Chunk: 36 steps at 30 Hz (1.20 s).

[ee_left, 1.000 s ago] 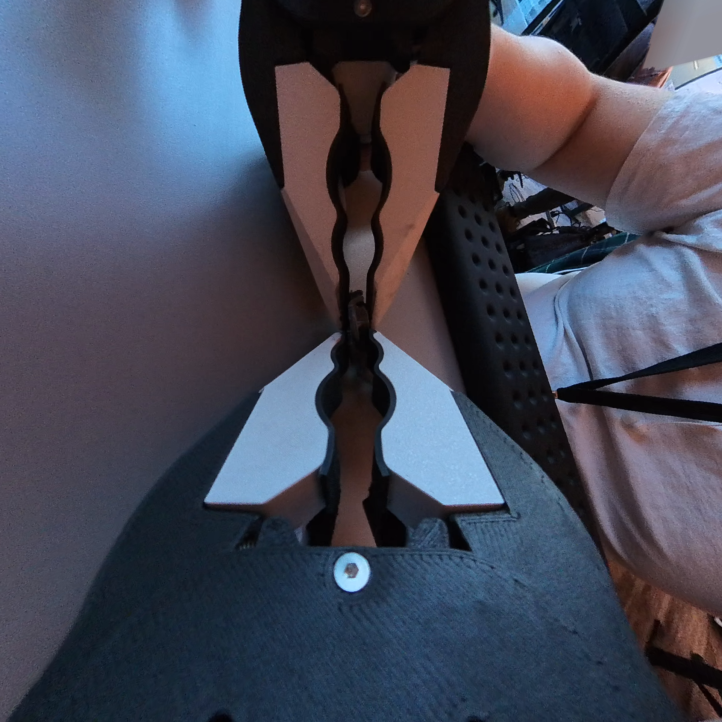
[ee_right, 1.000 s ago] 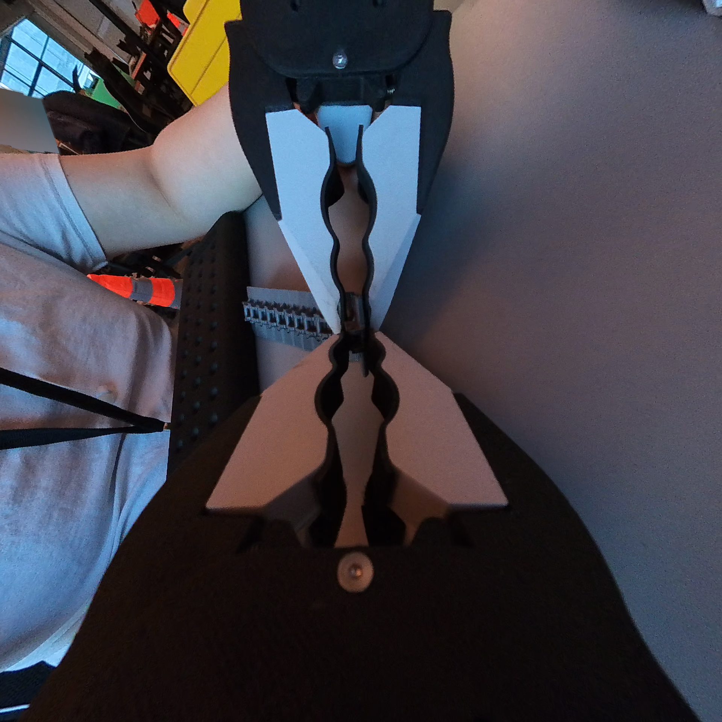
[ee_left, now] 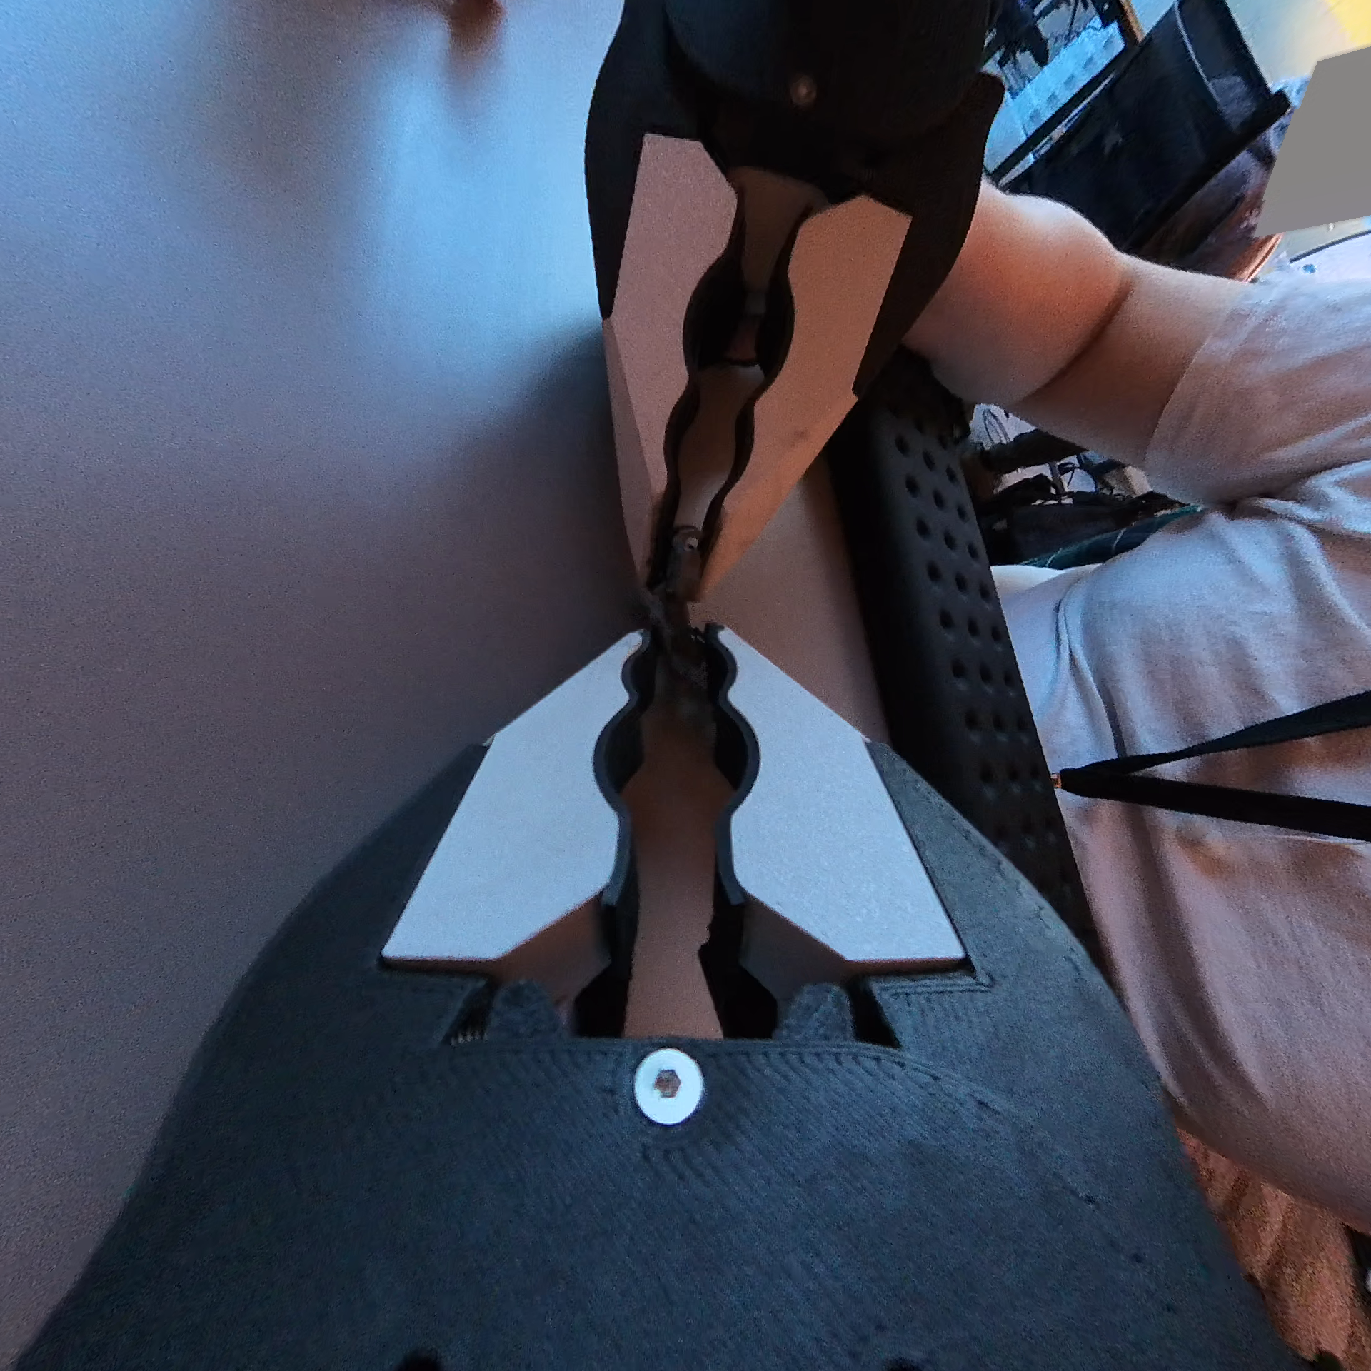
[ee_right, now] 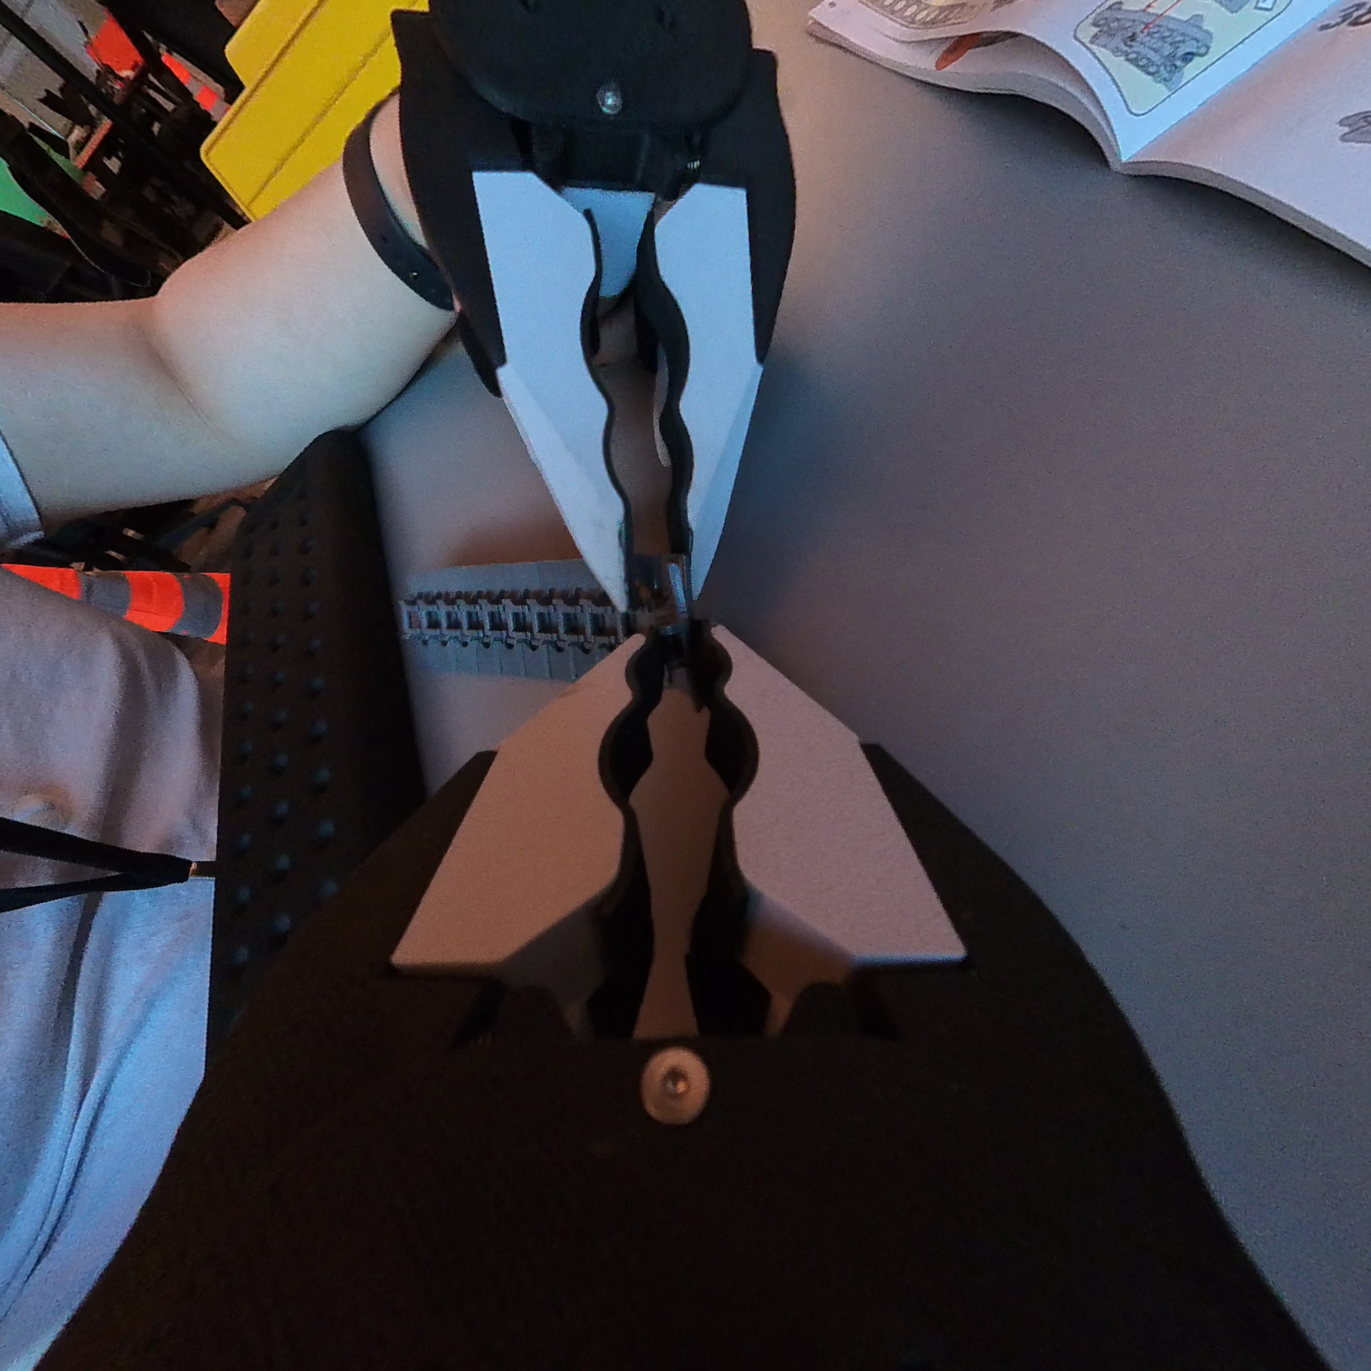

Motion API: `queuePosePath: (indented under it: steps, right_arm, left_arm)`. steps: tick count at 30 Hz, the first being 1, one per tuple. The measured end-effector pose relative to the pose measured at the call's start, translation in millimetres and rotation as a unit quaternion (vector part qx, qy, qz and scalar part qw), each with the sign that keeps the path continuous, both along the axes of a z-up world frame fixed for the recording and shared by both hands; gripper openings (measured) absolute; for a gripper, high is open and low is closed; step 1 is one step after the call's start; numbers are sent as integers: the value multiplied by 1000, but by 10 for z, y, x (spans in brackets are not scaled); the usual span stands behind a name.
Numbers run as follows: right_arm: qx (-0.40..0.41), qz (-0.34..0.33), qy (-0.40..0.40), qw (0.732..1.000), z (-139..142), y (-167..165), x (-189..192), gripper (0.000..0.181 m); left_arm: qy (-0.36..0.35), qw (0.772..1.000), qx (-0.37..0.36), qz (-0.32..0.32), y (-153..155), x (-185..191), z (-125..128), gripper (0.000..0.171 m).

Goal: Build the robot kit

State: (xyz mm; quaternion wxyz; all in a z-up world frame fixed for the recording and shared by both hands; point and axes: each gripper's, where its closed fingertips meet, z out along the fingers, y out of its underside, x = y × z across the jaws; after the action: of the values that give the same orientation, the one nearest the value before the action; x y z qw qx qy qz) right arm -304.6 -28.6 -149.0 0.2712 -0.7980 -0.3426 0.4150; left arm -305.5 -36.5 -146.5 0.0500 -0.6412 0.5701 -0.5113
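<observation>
Grey track strip (ee_right: pixel 512 619), yellow bin (ee_right: pixel 297 111)

Two grippers meet tip to tip over the table (ee_right: pixel 1039 593).

The left gripper (ee_left: pixel 671 630) and right gripper (ee_right: pixel 671 630) both pinch one small piece (ee_right: pixel 660 593). A toothed strip (ee_right: pixel 512 619) lies on the table, left of it. A booklet (ee_right: pixel 1187 96) lies at the table's far right.

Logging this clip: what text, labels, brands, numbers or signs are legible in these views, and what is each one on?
Open booklet, top right of the right wrist view: printed drawings and a large mark cut off by the frame edge; small print too small to read, wording not reproduced.
Left gripper, right gripper, the small dark parts they clamp, grey linked strip, yellow bin: no writing visible.
</observation>
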Motion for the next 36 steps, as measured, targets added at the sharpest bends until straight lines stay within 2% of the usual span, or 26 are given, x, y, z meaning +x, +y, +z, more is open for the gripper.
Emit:
queuePosePath:
  steps: [8, 11, 12, 13, 21, 27, 36]
  right_arm:
    - [8, -2, -9, 1000, -13, -2, 5, 7]
    - [19, -4, -21, 1000, -23, -5, 8, 7]
    - [25, -5, -26, 999, -26, -3, 8, 7]
    - [31, -5, -32, 999, -29, -5, 4, 7]
    - [61, -5, -57, 997, -41, -24, 16, 7]
    - [47, -8, -66, 997, -38, -10, 20, 7]
    - [62, -45, -84, 993, -28, 34, 33, 7]
  left_arm:
    - [32, 996, -77, 25, 1, -1, -9, 8]
    - [34, 992, -115, 22, -47, -7, 40, 22]
    - [39, 992, -120, 28, -37, -8, 23, 18]
    - [44, 991, -121, 31, -32, -13, 4, 13]
    - [53, 996, -64, 28, -59, -19, -43, 11]
    - [38, 993, -96, 53, 11, 57, -20, 7]
    - [35, 994, -77, 63, 39, 69, -26, 7]
